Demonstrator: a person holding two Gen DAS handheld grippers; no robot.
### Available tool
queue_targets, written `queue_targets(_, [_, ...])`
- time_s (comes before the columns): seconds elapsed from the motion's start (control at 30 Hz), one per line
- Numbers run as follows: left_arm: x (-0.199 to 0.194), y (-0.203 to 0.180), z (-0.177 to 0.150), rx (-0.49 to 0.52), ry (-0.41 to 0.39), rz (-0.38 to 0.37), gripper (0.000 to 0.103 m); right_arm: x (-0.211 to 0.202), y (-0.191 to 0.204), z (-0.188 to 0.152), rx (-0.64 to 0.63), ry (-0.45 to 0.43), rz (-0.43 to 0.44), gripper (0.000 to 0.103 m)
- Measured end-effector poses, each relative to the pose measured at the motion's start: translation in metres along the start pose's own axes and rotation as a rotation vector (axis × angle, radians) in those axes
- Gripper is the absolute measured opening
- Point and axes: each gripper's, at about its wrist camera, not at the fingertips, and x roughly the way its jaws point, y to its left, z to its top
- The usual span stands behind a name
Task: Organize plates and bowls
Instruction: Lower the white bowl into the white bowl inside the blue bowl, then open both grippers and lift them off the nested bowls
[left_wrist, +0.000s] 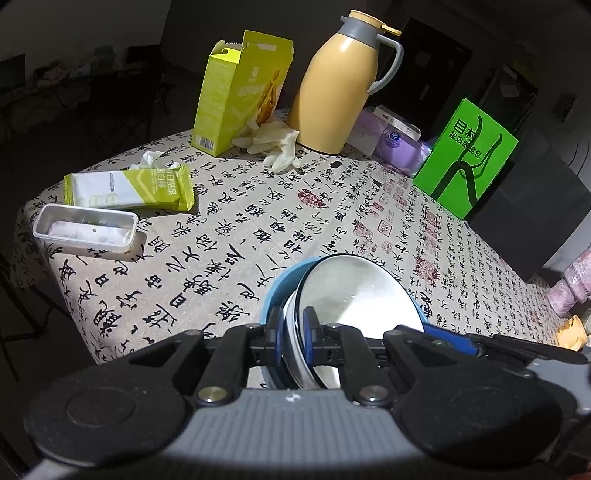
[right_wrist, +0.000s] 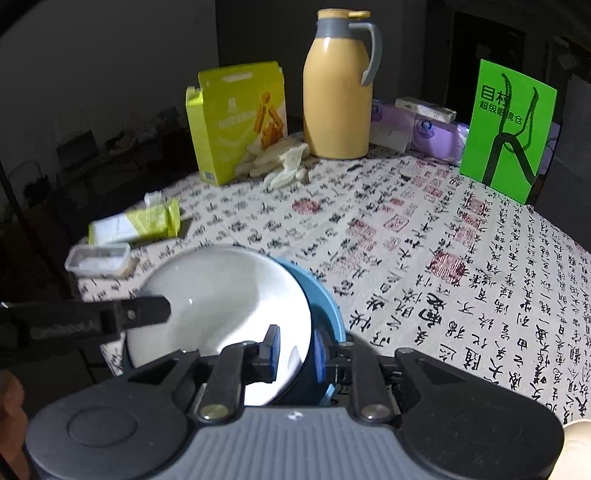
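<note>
The left gripper (left_wrist: 293, 341) is pinched narrow on the rim of the white bowl (left_wrist: 354, 295), one blue pad inside and one outside. The right gripper (right_wrist: 297, 354) grips the opposite side, its pads clamping the white bowl and the blue bowl (right_wrist: 325, 306) around it together. The nested pair sits tilted at the near edge of the tabletop (right_wrist: 406, 236), well in front of the yellow thermos (right_wrist: 338, 92) and nearer than the foil tray (left_wrist: 85, 229).

Both bowls look rigid, glazed and slick (probably ceramic, so breakable and fairly heavy). The rim is the natural place to hold; a deeper bite, squeezing both walls together, should stop the inner bowl from sliding out.
</note>
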Motion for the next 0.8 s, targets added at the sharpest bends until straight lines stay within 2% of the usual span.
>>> queue_targets(0.07, [-0.003,0.002,0.001,-0.008,-0.002,-0.011,0.011,-0.008,-0.002,0.001,0.007,-0.024,0.01,0.02])
queue_targets(0.13, [-0.008,0.003,0.002,-0.016,-0.014,-0.027,0.013,-0.017,-0.006,0.001,0.026,-0.046,0.024,0.026])
queue_targets(0.2, [-0.015,0.005,0.002,-0.022,-0.022,-0.054,0.021,-0.026,-0.011,-0.002,0.051,-0.073,0.037,0.042])
queue_targets(0.23, [-0.019,0.005,0.002,-0.022,-0.032,-0.061,0.034,-0.031,-0.014,-0.004,0.065,-0.09,0.041,0.047])
queue_targets(0.27, [-0.024,0.005,0.002,-0.02,-0.049,-0.069,0.046,-0.036,-0.016,-0.006,0.079,-0.105,0.047,0.057])
queue_targets(0.3, [-0.029,0.005,0.001,-0.015,-0.071,-0.072,0.049,-0.041,-0.02,-0.01,0.094,-0.123,0.053,0.068])
queue_targets(0.33, [-0.035,0.006,-0.001,-0.008,-0.094,-0.076,0.054,-0.045,-0.024,-0.013,0.112,-0.138,0.058,0.075])
queue_targets(0.37, [-0.04,0.005,-0.002,-0.003,-0.114,-0.082,0.066,-0.05,-0.028,-0.018,0.133,-0.153,0.06,0.09])
queue_targets(0.4, [-0.045,0.006,-0.004,0.0,-0.132,-0.089,0.075,-0.054,-0.031,-0.022,0.153,-0.168,0.06,0.094])
queue_targets(0.43, [-0.05,0.007,-0.007,0.003,-0.153,-0.097,0.094,-0.059,-0.034,-0.027,0.17,-0.183,0.058,0.1])
queue_targets(0.47, [-0.054,0.007,-0.009,0.008,-0.174,-0.101,0.103,-0.063,-0.037,-0.032,0.185,-0.195,0.051,0.103])
queue_targets(0.67, [-0.079,0.007,-0.034,0.026,-0.244,-0.141,0.103,-0.083,-0.04,-0.066,0.243,-0.208,-0.015,0.103])
queue_targets(0.8, [-0.095,0.009,-0.053,0.044,-0.286,-0.136,0.103,-0.102,-0.034,-0.084,0.246,-0.237,-0.058,0.103])
